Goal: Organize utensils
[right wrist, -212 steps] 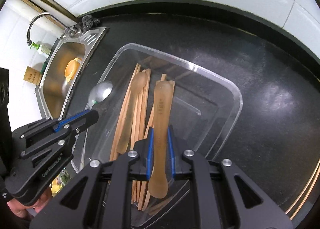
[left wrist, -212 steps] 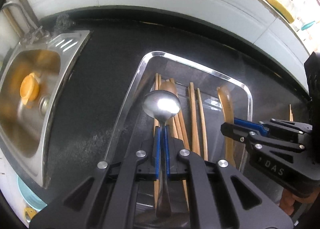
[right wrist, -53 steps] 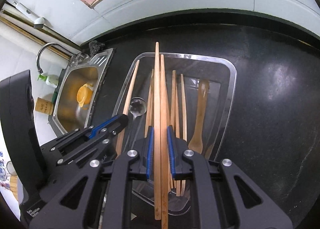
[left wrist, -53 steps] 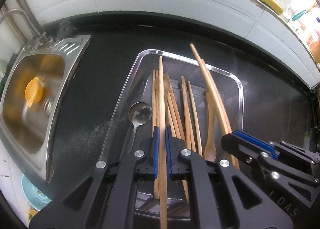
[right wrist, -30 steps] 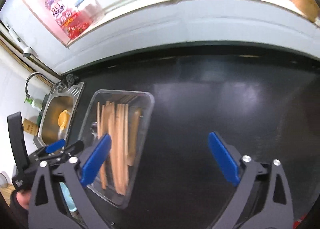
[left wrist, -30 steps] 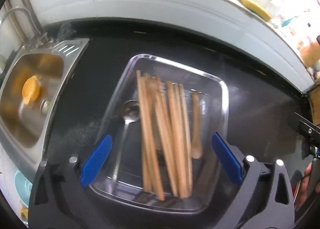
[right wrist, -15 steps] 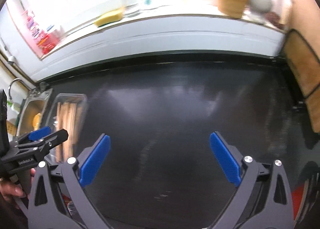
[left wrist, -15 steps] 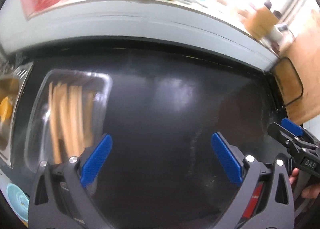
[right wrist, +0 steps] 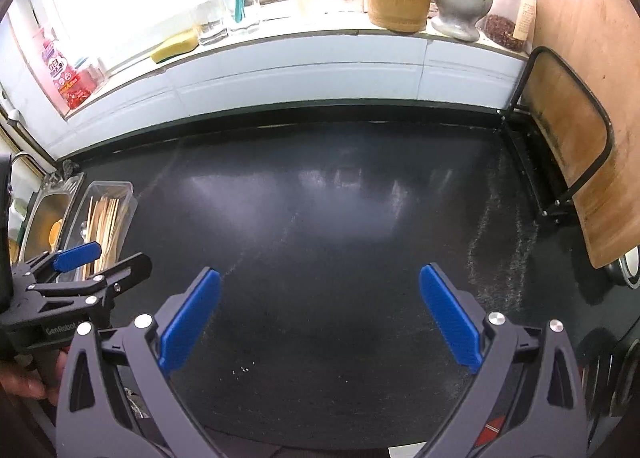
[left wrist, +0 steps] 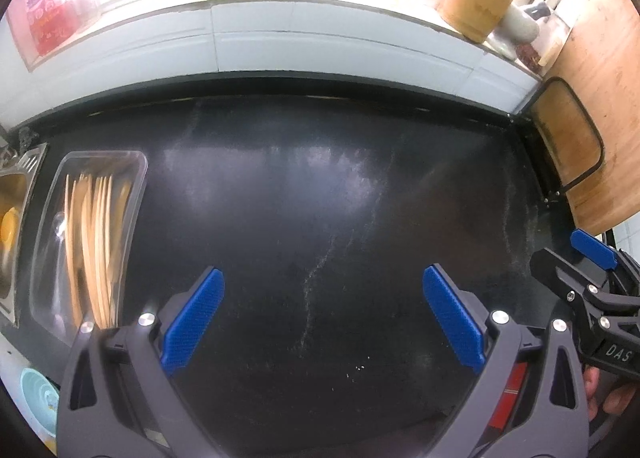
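Fingers (left wrist: 192,318) of both grippers spread wide, empty; right view alone shows mortar (right wrist: 460,3); tray (left wrist: 138,193) far left.

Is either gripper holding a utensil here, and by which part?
Nothing is held. The left gripper and right gripper are both open and empty; the utensils lie in the clear tray.

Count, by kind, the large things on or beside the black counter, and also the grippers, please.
Clear plastic tray holding wooden utensils: 1
Steel sink: 1
Brown wooden board leaning at the right: 1
Grippers, left gripper and right gripper, both open: 2
Total: 5
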Action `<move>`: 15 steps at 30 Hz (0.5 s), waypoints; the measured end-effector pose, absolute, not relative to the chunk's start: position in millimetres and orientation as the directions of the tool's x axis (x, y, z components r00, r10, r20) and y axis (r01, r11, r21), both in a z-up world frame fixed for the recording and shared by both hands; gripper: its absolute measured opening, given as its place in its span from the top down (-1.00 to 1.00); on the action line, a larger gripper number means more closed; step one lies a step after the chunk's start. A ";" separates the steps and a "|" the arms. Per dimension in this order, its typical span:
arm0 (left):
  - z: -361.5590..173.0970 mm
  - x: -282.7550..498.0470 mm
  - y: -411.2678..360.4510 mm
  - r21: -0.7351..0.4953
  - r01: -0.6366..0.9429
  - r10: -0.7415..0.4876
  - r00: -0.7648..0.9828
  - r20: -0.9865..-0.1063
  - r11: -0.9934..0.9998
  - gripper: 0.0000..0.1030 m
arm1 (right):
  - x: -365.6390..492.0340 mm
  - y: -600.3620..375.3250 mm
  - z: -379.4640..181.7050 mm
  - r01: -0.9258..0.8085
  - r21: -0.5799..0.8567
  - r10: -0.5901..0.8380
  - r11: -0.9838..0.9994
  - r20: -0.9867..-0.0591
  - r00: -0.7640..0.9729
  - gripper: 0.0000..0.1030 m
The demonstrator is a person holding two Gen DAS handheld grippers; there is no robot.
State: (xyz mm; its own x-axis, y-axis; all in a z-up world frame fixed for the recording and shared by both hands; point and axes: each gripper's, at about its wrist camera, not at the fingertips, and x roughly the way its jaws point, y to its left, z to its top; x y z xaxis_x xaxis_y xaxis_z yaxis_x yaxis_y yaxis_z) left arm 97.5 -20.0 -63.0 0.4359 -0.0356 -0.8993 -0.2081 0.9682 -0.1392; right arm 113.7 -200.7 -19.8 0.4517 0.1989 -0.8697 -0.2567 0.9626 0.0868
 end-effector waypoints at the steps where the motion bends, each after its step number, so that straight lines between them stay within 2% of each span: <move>1: -62.7 96.8 -20.0 -0.134 -0.212 -0.029 0.434 -0.901 0.968 -0.88 | 114.8 -200.9 -20.1 -0.257 0.090 0.201 0.962 -0.871 0.448 -0.87; 15: -56.9 93.1 -9.4 -0.117 -0.209 -0.014 0.436 -0.900 0.971 -0.88 | 113.3 -195.0 -16.9 -0.227 0.095 0.193 0.969 -0.866 0.461 -0.87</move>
State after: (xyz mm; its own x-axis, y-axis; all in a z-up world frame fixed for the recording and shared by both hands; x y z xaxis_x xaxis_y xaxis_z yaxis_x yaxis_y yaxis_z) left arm 93.1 -9.4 -56.9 0.4365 -0.0142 -0.8996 -0.2093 0.9708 -0.1169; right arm 113.3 -195.0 -16.9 0.4614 0.1928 -0.8660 -0.2273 0.9692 0.0947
